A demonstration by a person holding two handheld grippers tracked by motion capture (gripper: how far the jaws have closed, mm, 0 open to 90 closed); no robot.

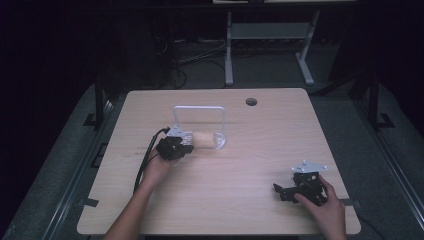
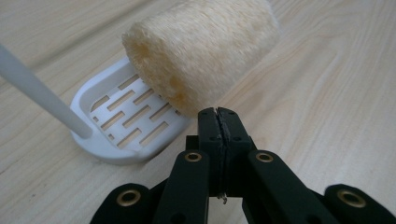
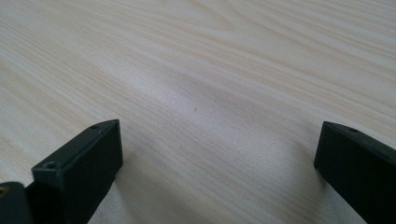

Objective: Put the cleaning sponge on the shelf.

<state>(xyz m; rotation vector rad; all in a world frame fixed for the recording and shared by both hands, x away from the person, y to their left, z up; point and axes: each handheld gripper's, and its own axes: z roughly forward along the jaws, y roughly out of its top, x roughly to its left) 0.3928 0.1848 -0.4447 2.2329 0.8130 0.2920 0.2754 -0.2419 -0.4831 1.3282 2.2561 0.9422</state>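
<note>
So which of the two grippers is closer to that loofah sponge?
The left. The left gripper sits with its closed jaws right at the loofah sponge, which lies partly on the white rack. The right gripper rests far off near the table's right corner.

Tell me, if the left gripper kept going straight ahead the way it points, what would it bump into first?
Most likely the loofah sponge. The left gripper, jaws shut, points right at its near end, which lies partly on the white slotted holder. Whether the tips already touch it is hard to tell.
</note>
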